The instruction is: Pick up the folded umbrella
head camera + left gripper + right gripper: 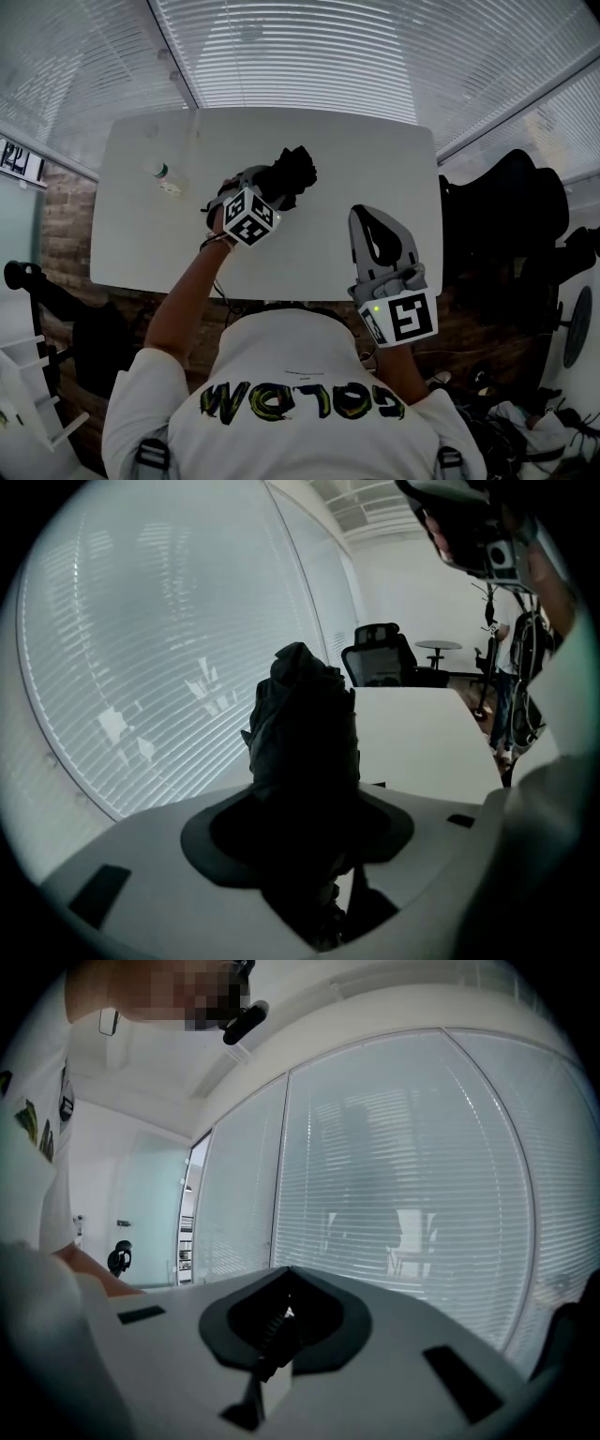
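Jaws of left gripper (270,193) clamped on folded umbrella (292,173), right gripper (367,217) jaws closed, empty, bottle (160,172) on surface (375,155) at 9 o'clock, contents indiscernible, office chair (506,202) at 3 o'clock

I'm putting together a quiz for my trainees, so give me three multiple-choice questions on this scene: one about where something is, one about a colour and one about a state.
1. Where does the small bottle stand on the table in the head view?
A) toward the left side
B) at the right edge
C) at the near edge, in the middle

2. What colour is the folded umbrella?
A) red
B) black
C) yellow

3. What state are the left tongs in?
A) wide apart with nothing between them
B) shut on the umbrella
C) lying unheld on the table

Answers:
1. A, since the bottle stands left of the hand with the umbrella in the head view.
2. B, since its bunched fabric is black in both views that show it.
3. B, since the left gripper view shows the umbrella clamped between them.
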